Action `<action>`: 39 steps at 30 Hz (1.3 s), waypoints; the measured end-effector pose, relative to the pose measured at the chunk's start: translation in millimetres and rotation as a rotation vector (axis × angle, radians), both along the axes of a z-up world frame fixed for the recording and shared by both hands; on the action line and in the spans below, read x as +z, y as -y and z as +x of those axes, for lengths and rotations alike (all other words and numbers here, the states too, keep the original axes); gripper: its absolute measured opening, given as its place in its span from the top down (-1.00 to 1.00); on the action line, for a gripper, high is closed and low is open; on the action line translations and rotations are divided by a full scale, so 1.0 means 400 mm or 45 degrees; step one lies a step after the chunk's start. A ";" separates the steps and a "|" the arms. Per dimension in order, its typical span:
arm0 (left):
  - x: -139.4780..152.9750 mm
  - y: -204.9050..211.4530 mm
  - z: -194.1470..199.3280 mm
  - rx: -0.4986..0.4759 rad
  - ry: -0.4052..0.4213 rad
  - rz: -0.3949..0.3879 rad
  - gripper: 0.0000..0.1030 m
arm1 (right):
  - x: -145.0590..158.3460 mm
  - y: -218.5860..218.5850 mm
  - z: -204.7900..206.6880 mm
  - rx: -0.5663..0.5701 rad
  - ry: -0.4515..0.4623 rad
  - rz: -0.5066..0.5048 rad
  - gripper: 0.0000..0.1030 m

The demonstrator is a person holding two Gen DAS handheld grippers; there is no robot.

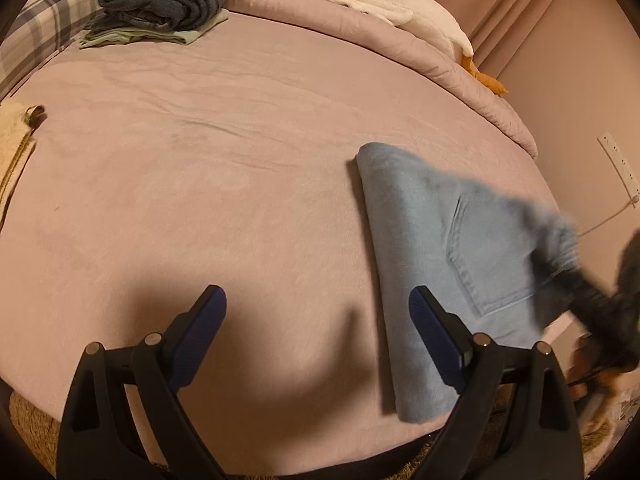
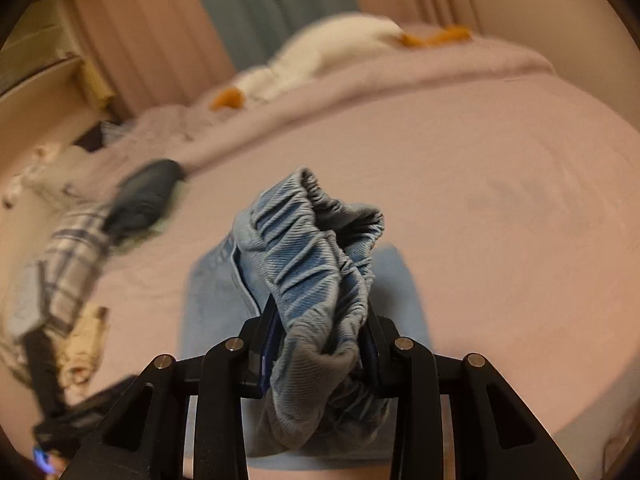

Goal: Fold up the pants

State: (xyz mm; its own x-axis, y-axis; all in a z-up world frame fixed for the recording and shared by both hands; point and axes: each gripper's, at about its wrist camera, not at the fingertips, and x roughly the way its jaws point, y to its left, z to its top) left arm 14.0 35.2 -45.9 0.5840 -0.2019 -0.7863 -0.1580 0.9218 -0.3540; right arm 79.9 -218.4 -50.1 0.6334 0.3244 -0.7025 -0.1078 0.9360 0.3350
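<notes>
Light blue pants (image 1: 420,220) lie folded on the pink bed sheet (image 1: 200,160), a back pocket facing up. My left gripper (image 1: 316,296) hovers open over the sheet just left of the pants, nothing between its blue pads; its right finger overlaps the pants' near edge. In the left wrist view my right gripper (image 1: 550,276) is a dark blur at the pants' right end. In the right wrist view that gripper (image 2: 320,320) is shut on the bunched elastic waistband (image 2: 316,248), which is lifted off the rest of the pants (image 2: 208,300).
A stack of folded dark grey and pale green clothes (image 1: 160,4) sits at the far left by a plaid pillow (image 1: 40,20). A white plush goose (image 1: 384,0) lies on the rolled comforter (image 1: 460,80). A beige towel (image 1: 12,148) is at the left edge.
</notes>
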 end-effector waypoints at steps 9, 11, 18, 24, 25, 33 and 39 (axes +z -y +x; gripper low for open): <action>0.040 0.049 0.149 -0.129 0.101 -0.042 -0.48 | -0.077 -0.014 0.021 -0.023 -0.031 -0.101 0.14; 0.024 0.067 0.186 -0.151 0.072 -0.031 -0.33 | -0.079 -0.011 0.018 -0.019 -0.028 -0.087 0.14; -0.069 0.087 0.178 -0.173 0.006 -0.058 -0.23 | -0.079 0.016 0.004 -0.023 -0.023 -0.079 0.06; -0.074 0.107 0.088 -0.202 0.024 -0.042 -0.22 | -0.080 0.017 0.008 -0.021 -0.025 -0.061 0.02; -0.075 0.114 0.071 -0.222 0.023 -0.041 -0.22 | -0.080 0.016 0.008 -0.021 -0.024 -0.060 0.01; -0.081 0.142 -0.012 -0.251 0.020 -0.032 -0.22 | -0.078 0.014 0.002 -0.030 -0.024 -0.073 0.00; -0.080 0.153 -0.057 -0.286 0.003 -0.028 -0.18 | -0.044 0.018 -0.034 -0.020 0.015 -0.032 0.27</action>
